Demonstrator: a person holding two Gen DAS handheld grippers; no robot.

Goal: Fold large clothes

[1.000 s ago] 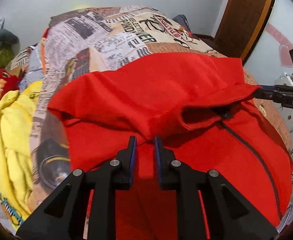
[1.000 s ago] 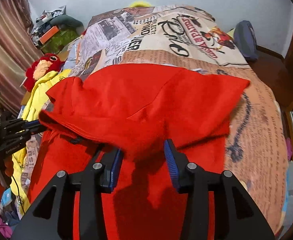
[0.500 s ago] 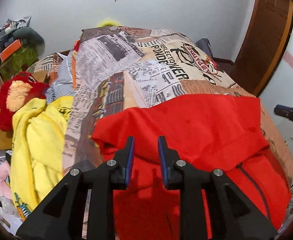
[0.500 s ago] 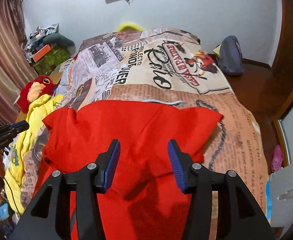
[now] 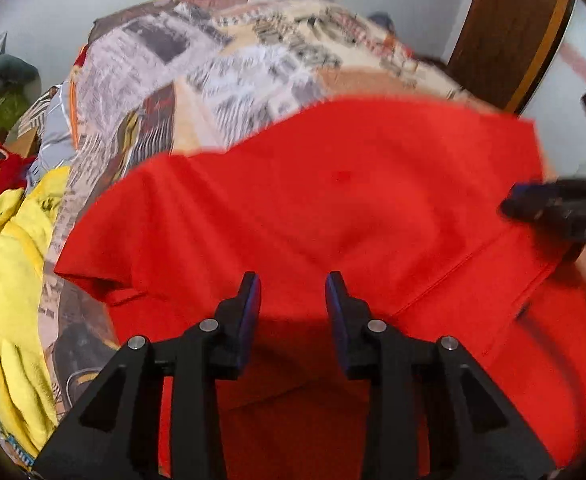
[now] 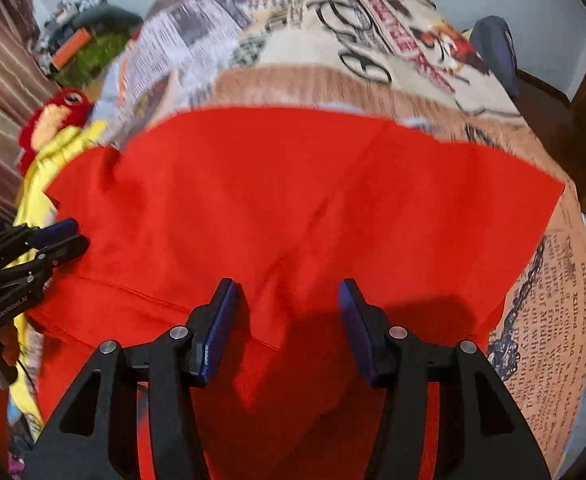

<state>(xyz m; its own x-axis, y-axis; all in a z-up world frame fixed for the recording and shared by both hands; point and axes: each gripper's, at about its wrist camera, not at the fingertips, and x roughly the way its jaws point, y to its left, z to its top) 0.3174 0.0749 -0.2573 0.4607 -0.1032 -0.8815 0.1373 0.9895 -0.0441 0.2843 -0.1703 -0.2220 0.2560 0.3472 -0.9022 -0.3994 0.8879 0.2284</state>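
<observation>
Red garment (image 5: 333, 208) lay half-folded across bed (image 6: 413, 92). Left hand-held gripper (image 5: 293, 300) and right hand-held gripper (image 6: 287, 312) both spread, pinching nothing. Best next: smoothed top layer flat, squared hems before further folding.

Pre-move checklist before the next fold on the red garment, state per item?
1. Left hand-held gripper open, holding nothing: ok.
2. Right hand-held gripper open, holding nothing: ok.
3. Large red fabric garment folded over once, top layer lying fairly flat: ok.
4. Fold edges aligned: cannot tell, frames blurred.
5. Yellow cloth beside the garment's left edge, overlap: cannot tell.
6. Newspaper-print bedspread beyond the garment free for folding: ok.
</observation>
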